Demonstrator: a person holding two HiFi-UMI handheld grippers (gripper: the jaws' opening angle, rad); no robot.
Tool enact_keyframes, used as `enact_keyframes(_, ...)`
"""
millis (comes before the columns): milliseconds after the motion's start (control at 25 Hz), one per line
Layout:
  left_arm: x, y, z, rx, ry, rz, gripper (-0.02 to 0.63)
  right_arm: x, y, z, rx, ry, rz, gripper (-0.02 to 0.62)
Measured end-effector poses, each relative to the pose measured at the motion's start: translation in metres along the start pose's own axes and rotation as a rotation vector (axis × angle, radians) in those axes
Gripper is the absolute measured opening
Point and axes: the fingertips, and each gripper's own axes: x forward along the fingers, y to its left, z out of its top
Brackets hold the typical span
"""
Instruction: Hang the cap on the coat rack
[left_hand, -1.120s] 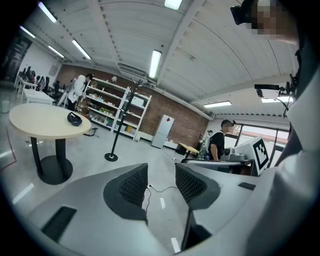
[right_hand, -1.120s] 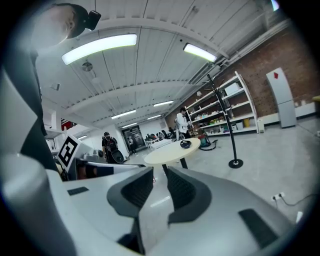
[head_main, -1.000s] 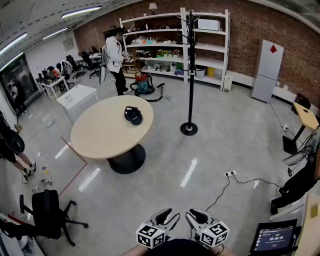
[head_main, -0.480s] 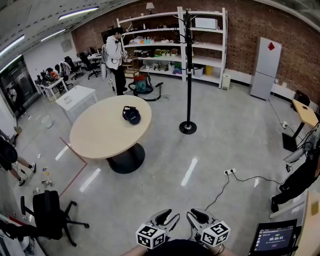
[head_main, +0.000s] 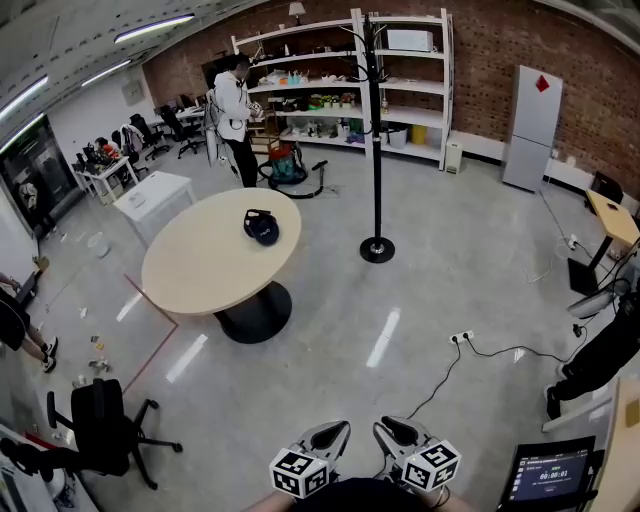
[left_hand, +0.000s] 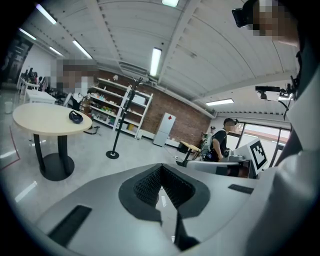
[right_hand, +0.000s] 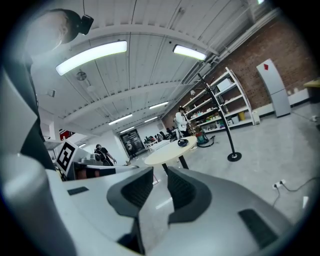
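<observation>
Left gripper (left_hand: 160, 174) jaws just clenched shut with nothing between them. Right gripper (right_hand: 160, 182) jaws are released, nothing in the gap either. Cap (head_main: 262, 227) lies on the round counter (head_main: 205, 275), far ahead and left of the 2 jaws. Rack (head_main: 375, 130) stands far ahead, right of the counter.

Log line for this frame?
cap: on table, untouched | coat rack: standing right of table | left gripper: just closed, empty | right gripper: open, empty
</observation>
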Motion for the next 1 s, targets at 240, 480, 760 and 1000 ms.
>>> enact_keyframes(240, 0.016, -0.024, -0.003, 0.008, 0.014, 0.015, 0.003, -0.022, -0.014, 0.006, 0.002, -0.011, 0.031, 0.002)
enact_keyframes(480, 0.007, -0.031, -0.022, 0.012, 0.018, 0.060, 0.003, -0.031, -0.012, -0.012, 0.021, 0.000, 0.068, 0.002)
enact_keyframes(760, 0.000, -0.026, -0.032, -0.030, 0.024, 0.124, 0.003, -0.029, -0.010, -0.021, 0.030, 0.030, 0.118, 0.002)
enact_keyframes(1000, 0.024, -0.017, -0.027, -0.018, 0.035, 0.089, 0.003, -0.015, -0.028, -0.017, 0.030, 0.038, 0.097, 0.002)
